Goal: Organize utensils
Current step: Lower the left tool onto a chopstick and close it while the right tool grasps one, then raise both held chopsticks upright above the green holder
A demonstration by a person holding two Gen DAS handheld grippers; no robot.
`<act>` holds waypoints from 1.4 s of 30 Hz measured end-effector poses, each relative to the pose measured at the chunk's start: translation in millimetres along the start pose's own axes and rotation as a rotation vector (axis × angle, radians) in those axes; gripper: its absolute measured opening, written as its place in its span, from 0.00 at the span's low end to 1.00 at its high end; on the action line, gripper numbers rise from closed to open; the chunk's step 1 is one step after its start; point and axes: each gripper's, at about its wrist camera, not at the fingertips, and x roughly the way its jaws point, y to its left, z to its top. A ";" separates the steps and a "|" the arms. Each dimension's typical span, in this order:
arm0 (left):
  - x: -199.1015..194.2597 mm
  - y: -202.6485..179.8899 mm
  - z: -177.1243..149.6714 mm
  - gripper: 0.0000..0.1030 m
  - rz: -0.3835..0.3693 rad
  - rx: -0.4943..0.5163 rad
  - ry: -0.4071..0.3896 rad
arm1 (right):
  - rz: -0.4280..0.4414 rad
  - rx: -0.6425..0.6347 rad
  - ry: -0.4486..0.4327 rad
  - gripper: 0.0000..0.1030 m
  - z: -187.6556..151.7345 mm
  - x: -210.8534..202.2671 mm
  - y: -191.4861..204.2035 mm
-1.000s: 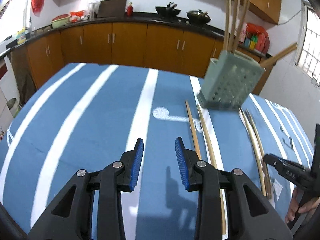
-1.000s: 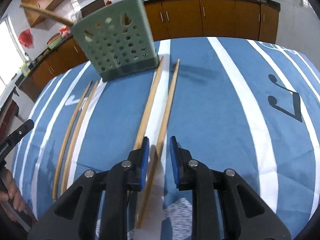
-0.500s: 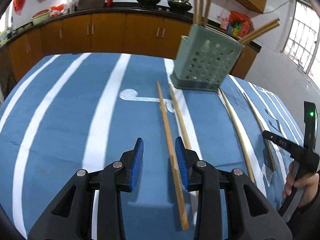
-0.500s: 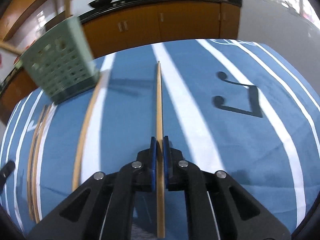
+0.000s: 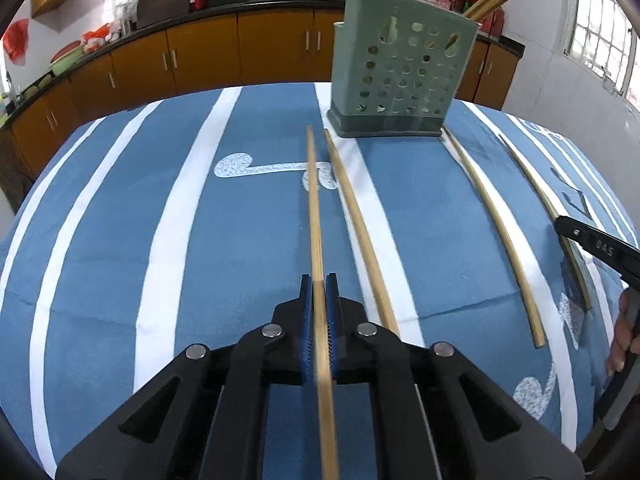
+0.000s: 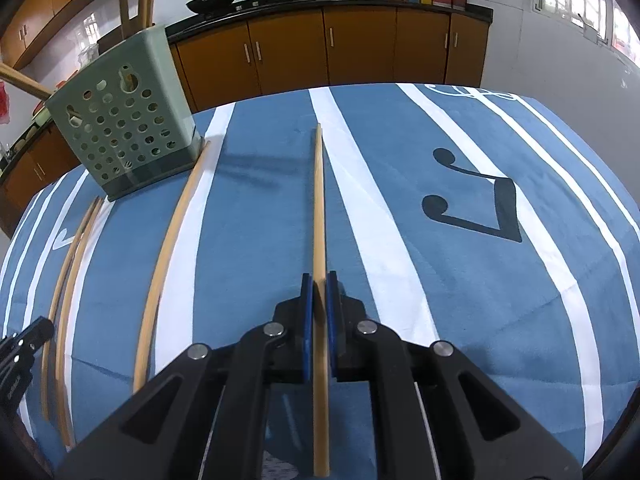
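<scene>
Near the table's (image 5: 120, 240) front edge, both grippers (image 5: 319, 292) (image 6: 319, 292) pinch one chopstick (image 5: 314, 200) (image 6: 319, 200) each; lift level, then tip them into the holder (image 5: 400, 76).

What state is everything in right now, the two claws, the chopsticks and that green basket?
Left gripper: shut on a chopstick.
Right gripper: shut on another chopstick.
Loose chopsticks: lying flat on the blue cloth.
Green holder: upright, several chopsticks already inside.
</scene>
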 end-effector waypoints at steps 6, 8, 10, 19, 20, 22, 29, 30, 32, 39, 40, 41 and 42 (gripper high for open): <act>9.3 32.1 16.0 0.07 0.060 -0.081 0.003 | 0.019 -0.046 -0.002 0.08 -1.1 0.6 9.2; 13.6 46.1 22.9 0.07 0.071 -0.117 0.002 | 0.046 -0.067 0.001 0.08 -0.1 1.7 14.5; 16.3 54.1 27.2 0.07 0.063 -0.134 -0.003 | 0.059 -0.090 -0.002 0.08 0.7 3.2 20.3; 17.9 62.0 28.6 0.07 0.040 -0.158 -0.012 | 0.082 -0.098 -0.001 0.08 4.1 7.4 24.0; 18.3 62.6 28.8 0.07 0.037 -0.161 -0.012 | 0.081 -0.098 -0.001 0.08 4.1 7.5 24.2; 18.3 63.5 29.1 0.08 0.030 -0.167 -0.012 | 0.078 -0.101 -0.002 0.08 3.8 7.2 24.3; 19.0 65.4 29.5 0.08 0.019 -0.178 -0.013 | 0.071 -0.107 -0.002 0.08 4.0 7.3 25.8; 18.9 65.4 29.5 0.08 0.019 -0.178 -0.013 | 0.071 -0.107 -0.002 0.08 3.9 7.3 25.9; 18.8 65.3 29.5 0.08 0.019 -0.178 -0.013 | 0.072 -0.106 -0.001 0.08 3.8 7.4 25.9; 19.1 65.0 29.6 0.08 0.019 -0.177 -0.013 | 0.073 -0.105 -0.001 0.08 3.7 7.7 25.6; 18.9 65.1 29.5 0.08 0.019 -0.177 -0.013 | 0.074 -0.105 -0.001 0.08 3.7 7.7 25.7; 19.0 65.1 29.6 0.08 0.019 -0.177 -0.013 | 0.074 -0.105 -0.001 0.08 3.7 7.7 25.6; 19.1 65.2 29.6 0.08 0.019 -0.177 -0.013 | 0.073 -0.105 -0.001 0.08 3.6 7.8 25.6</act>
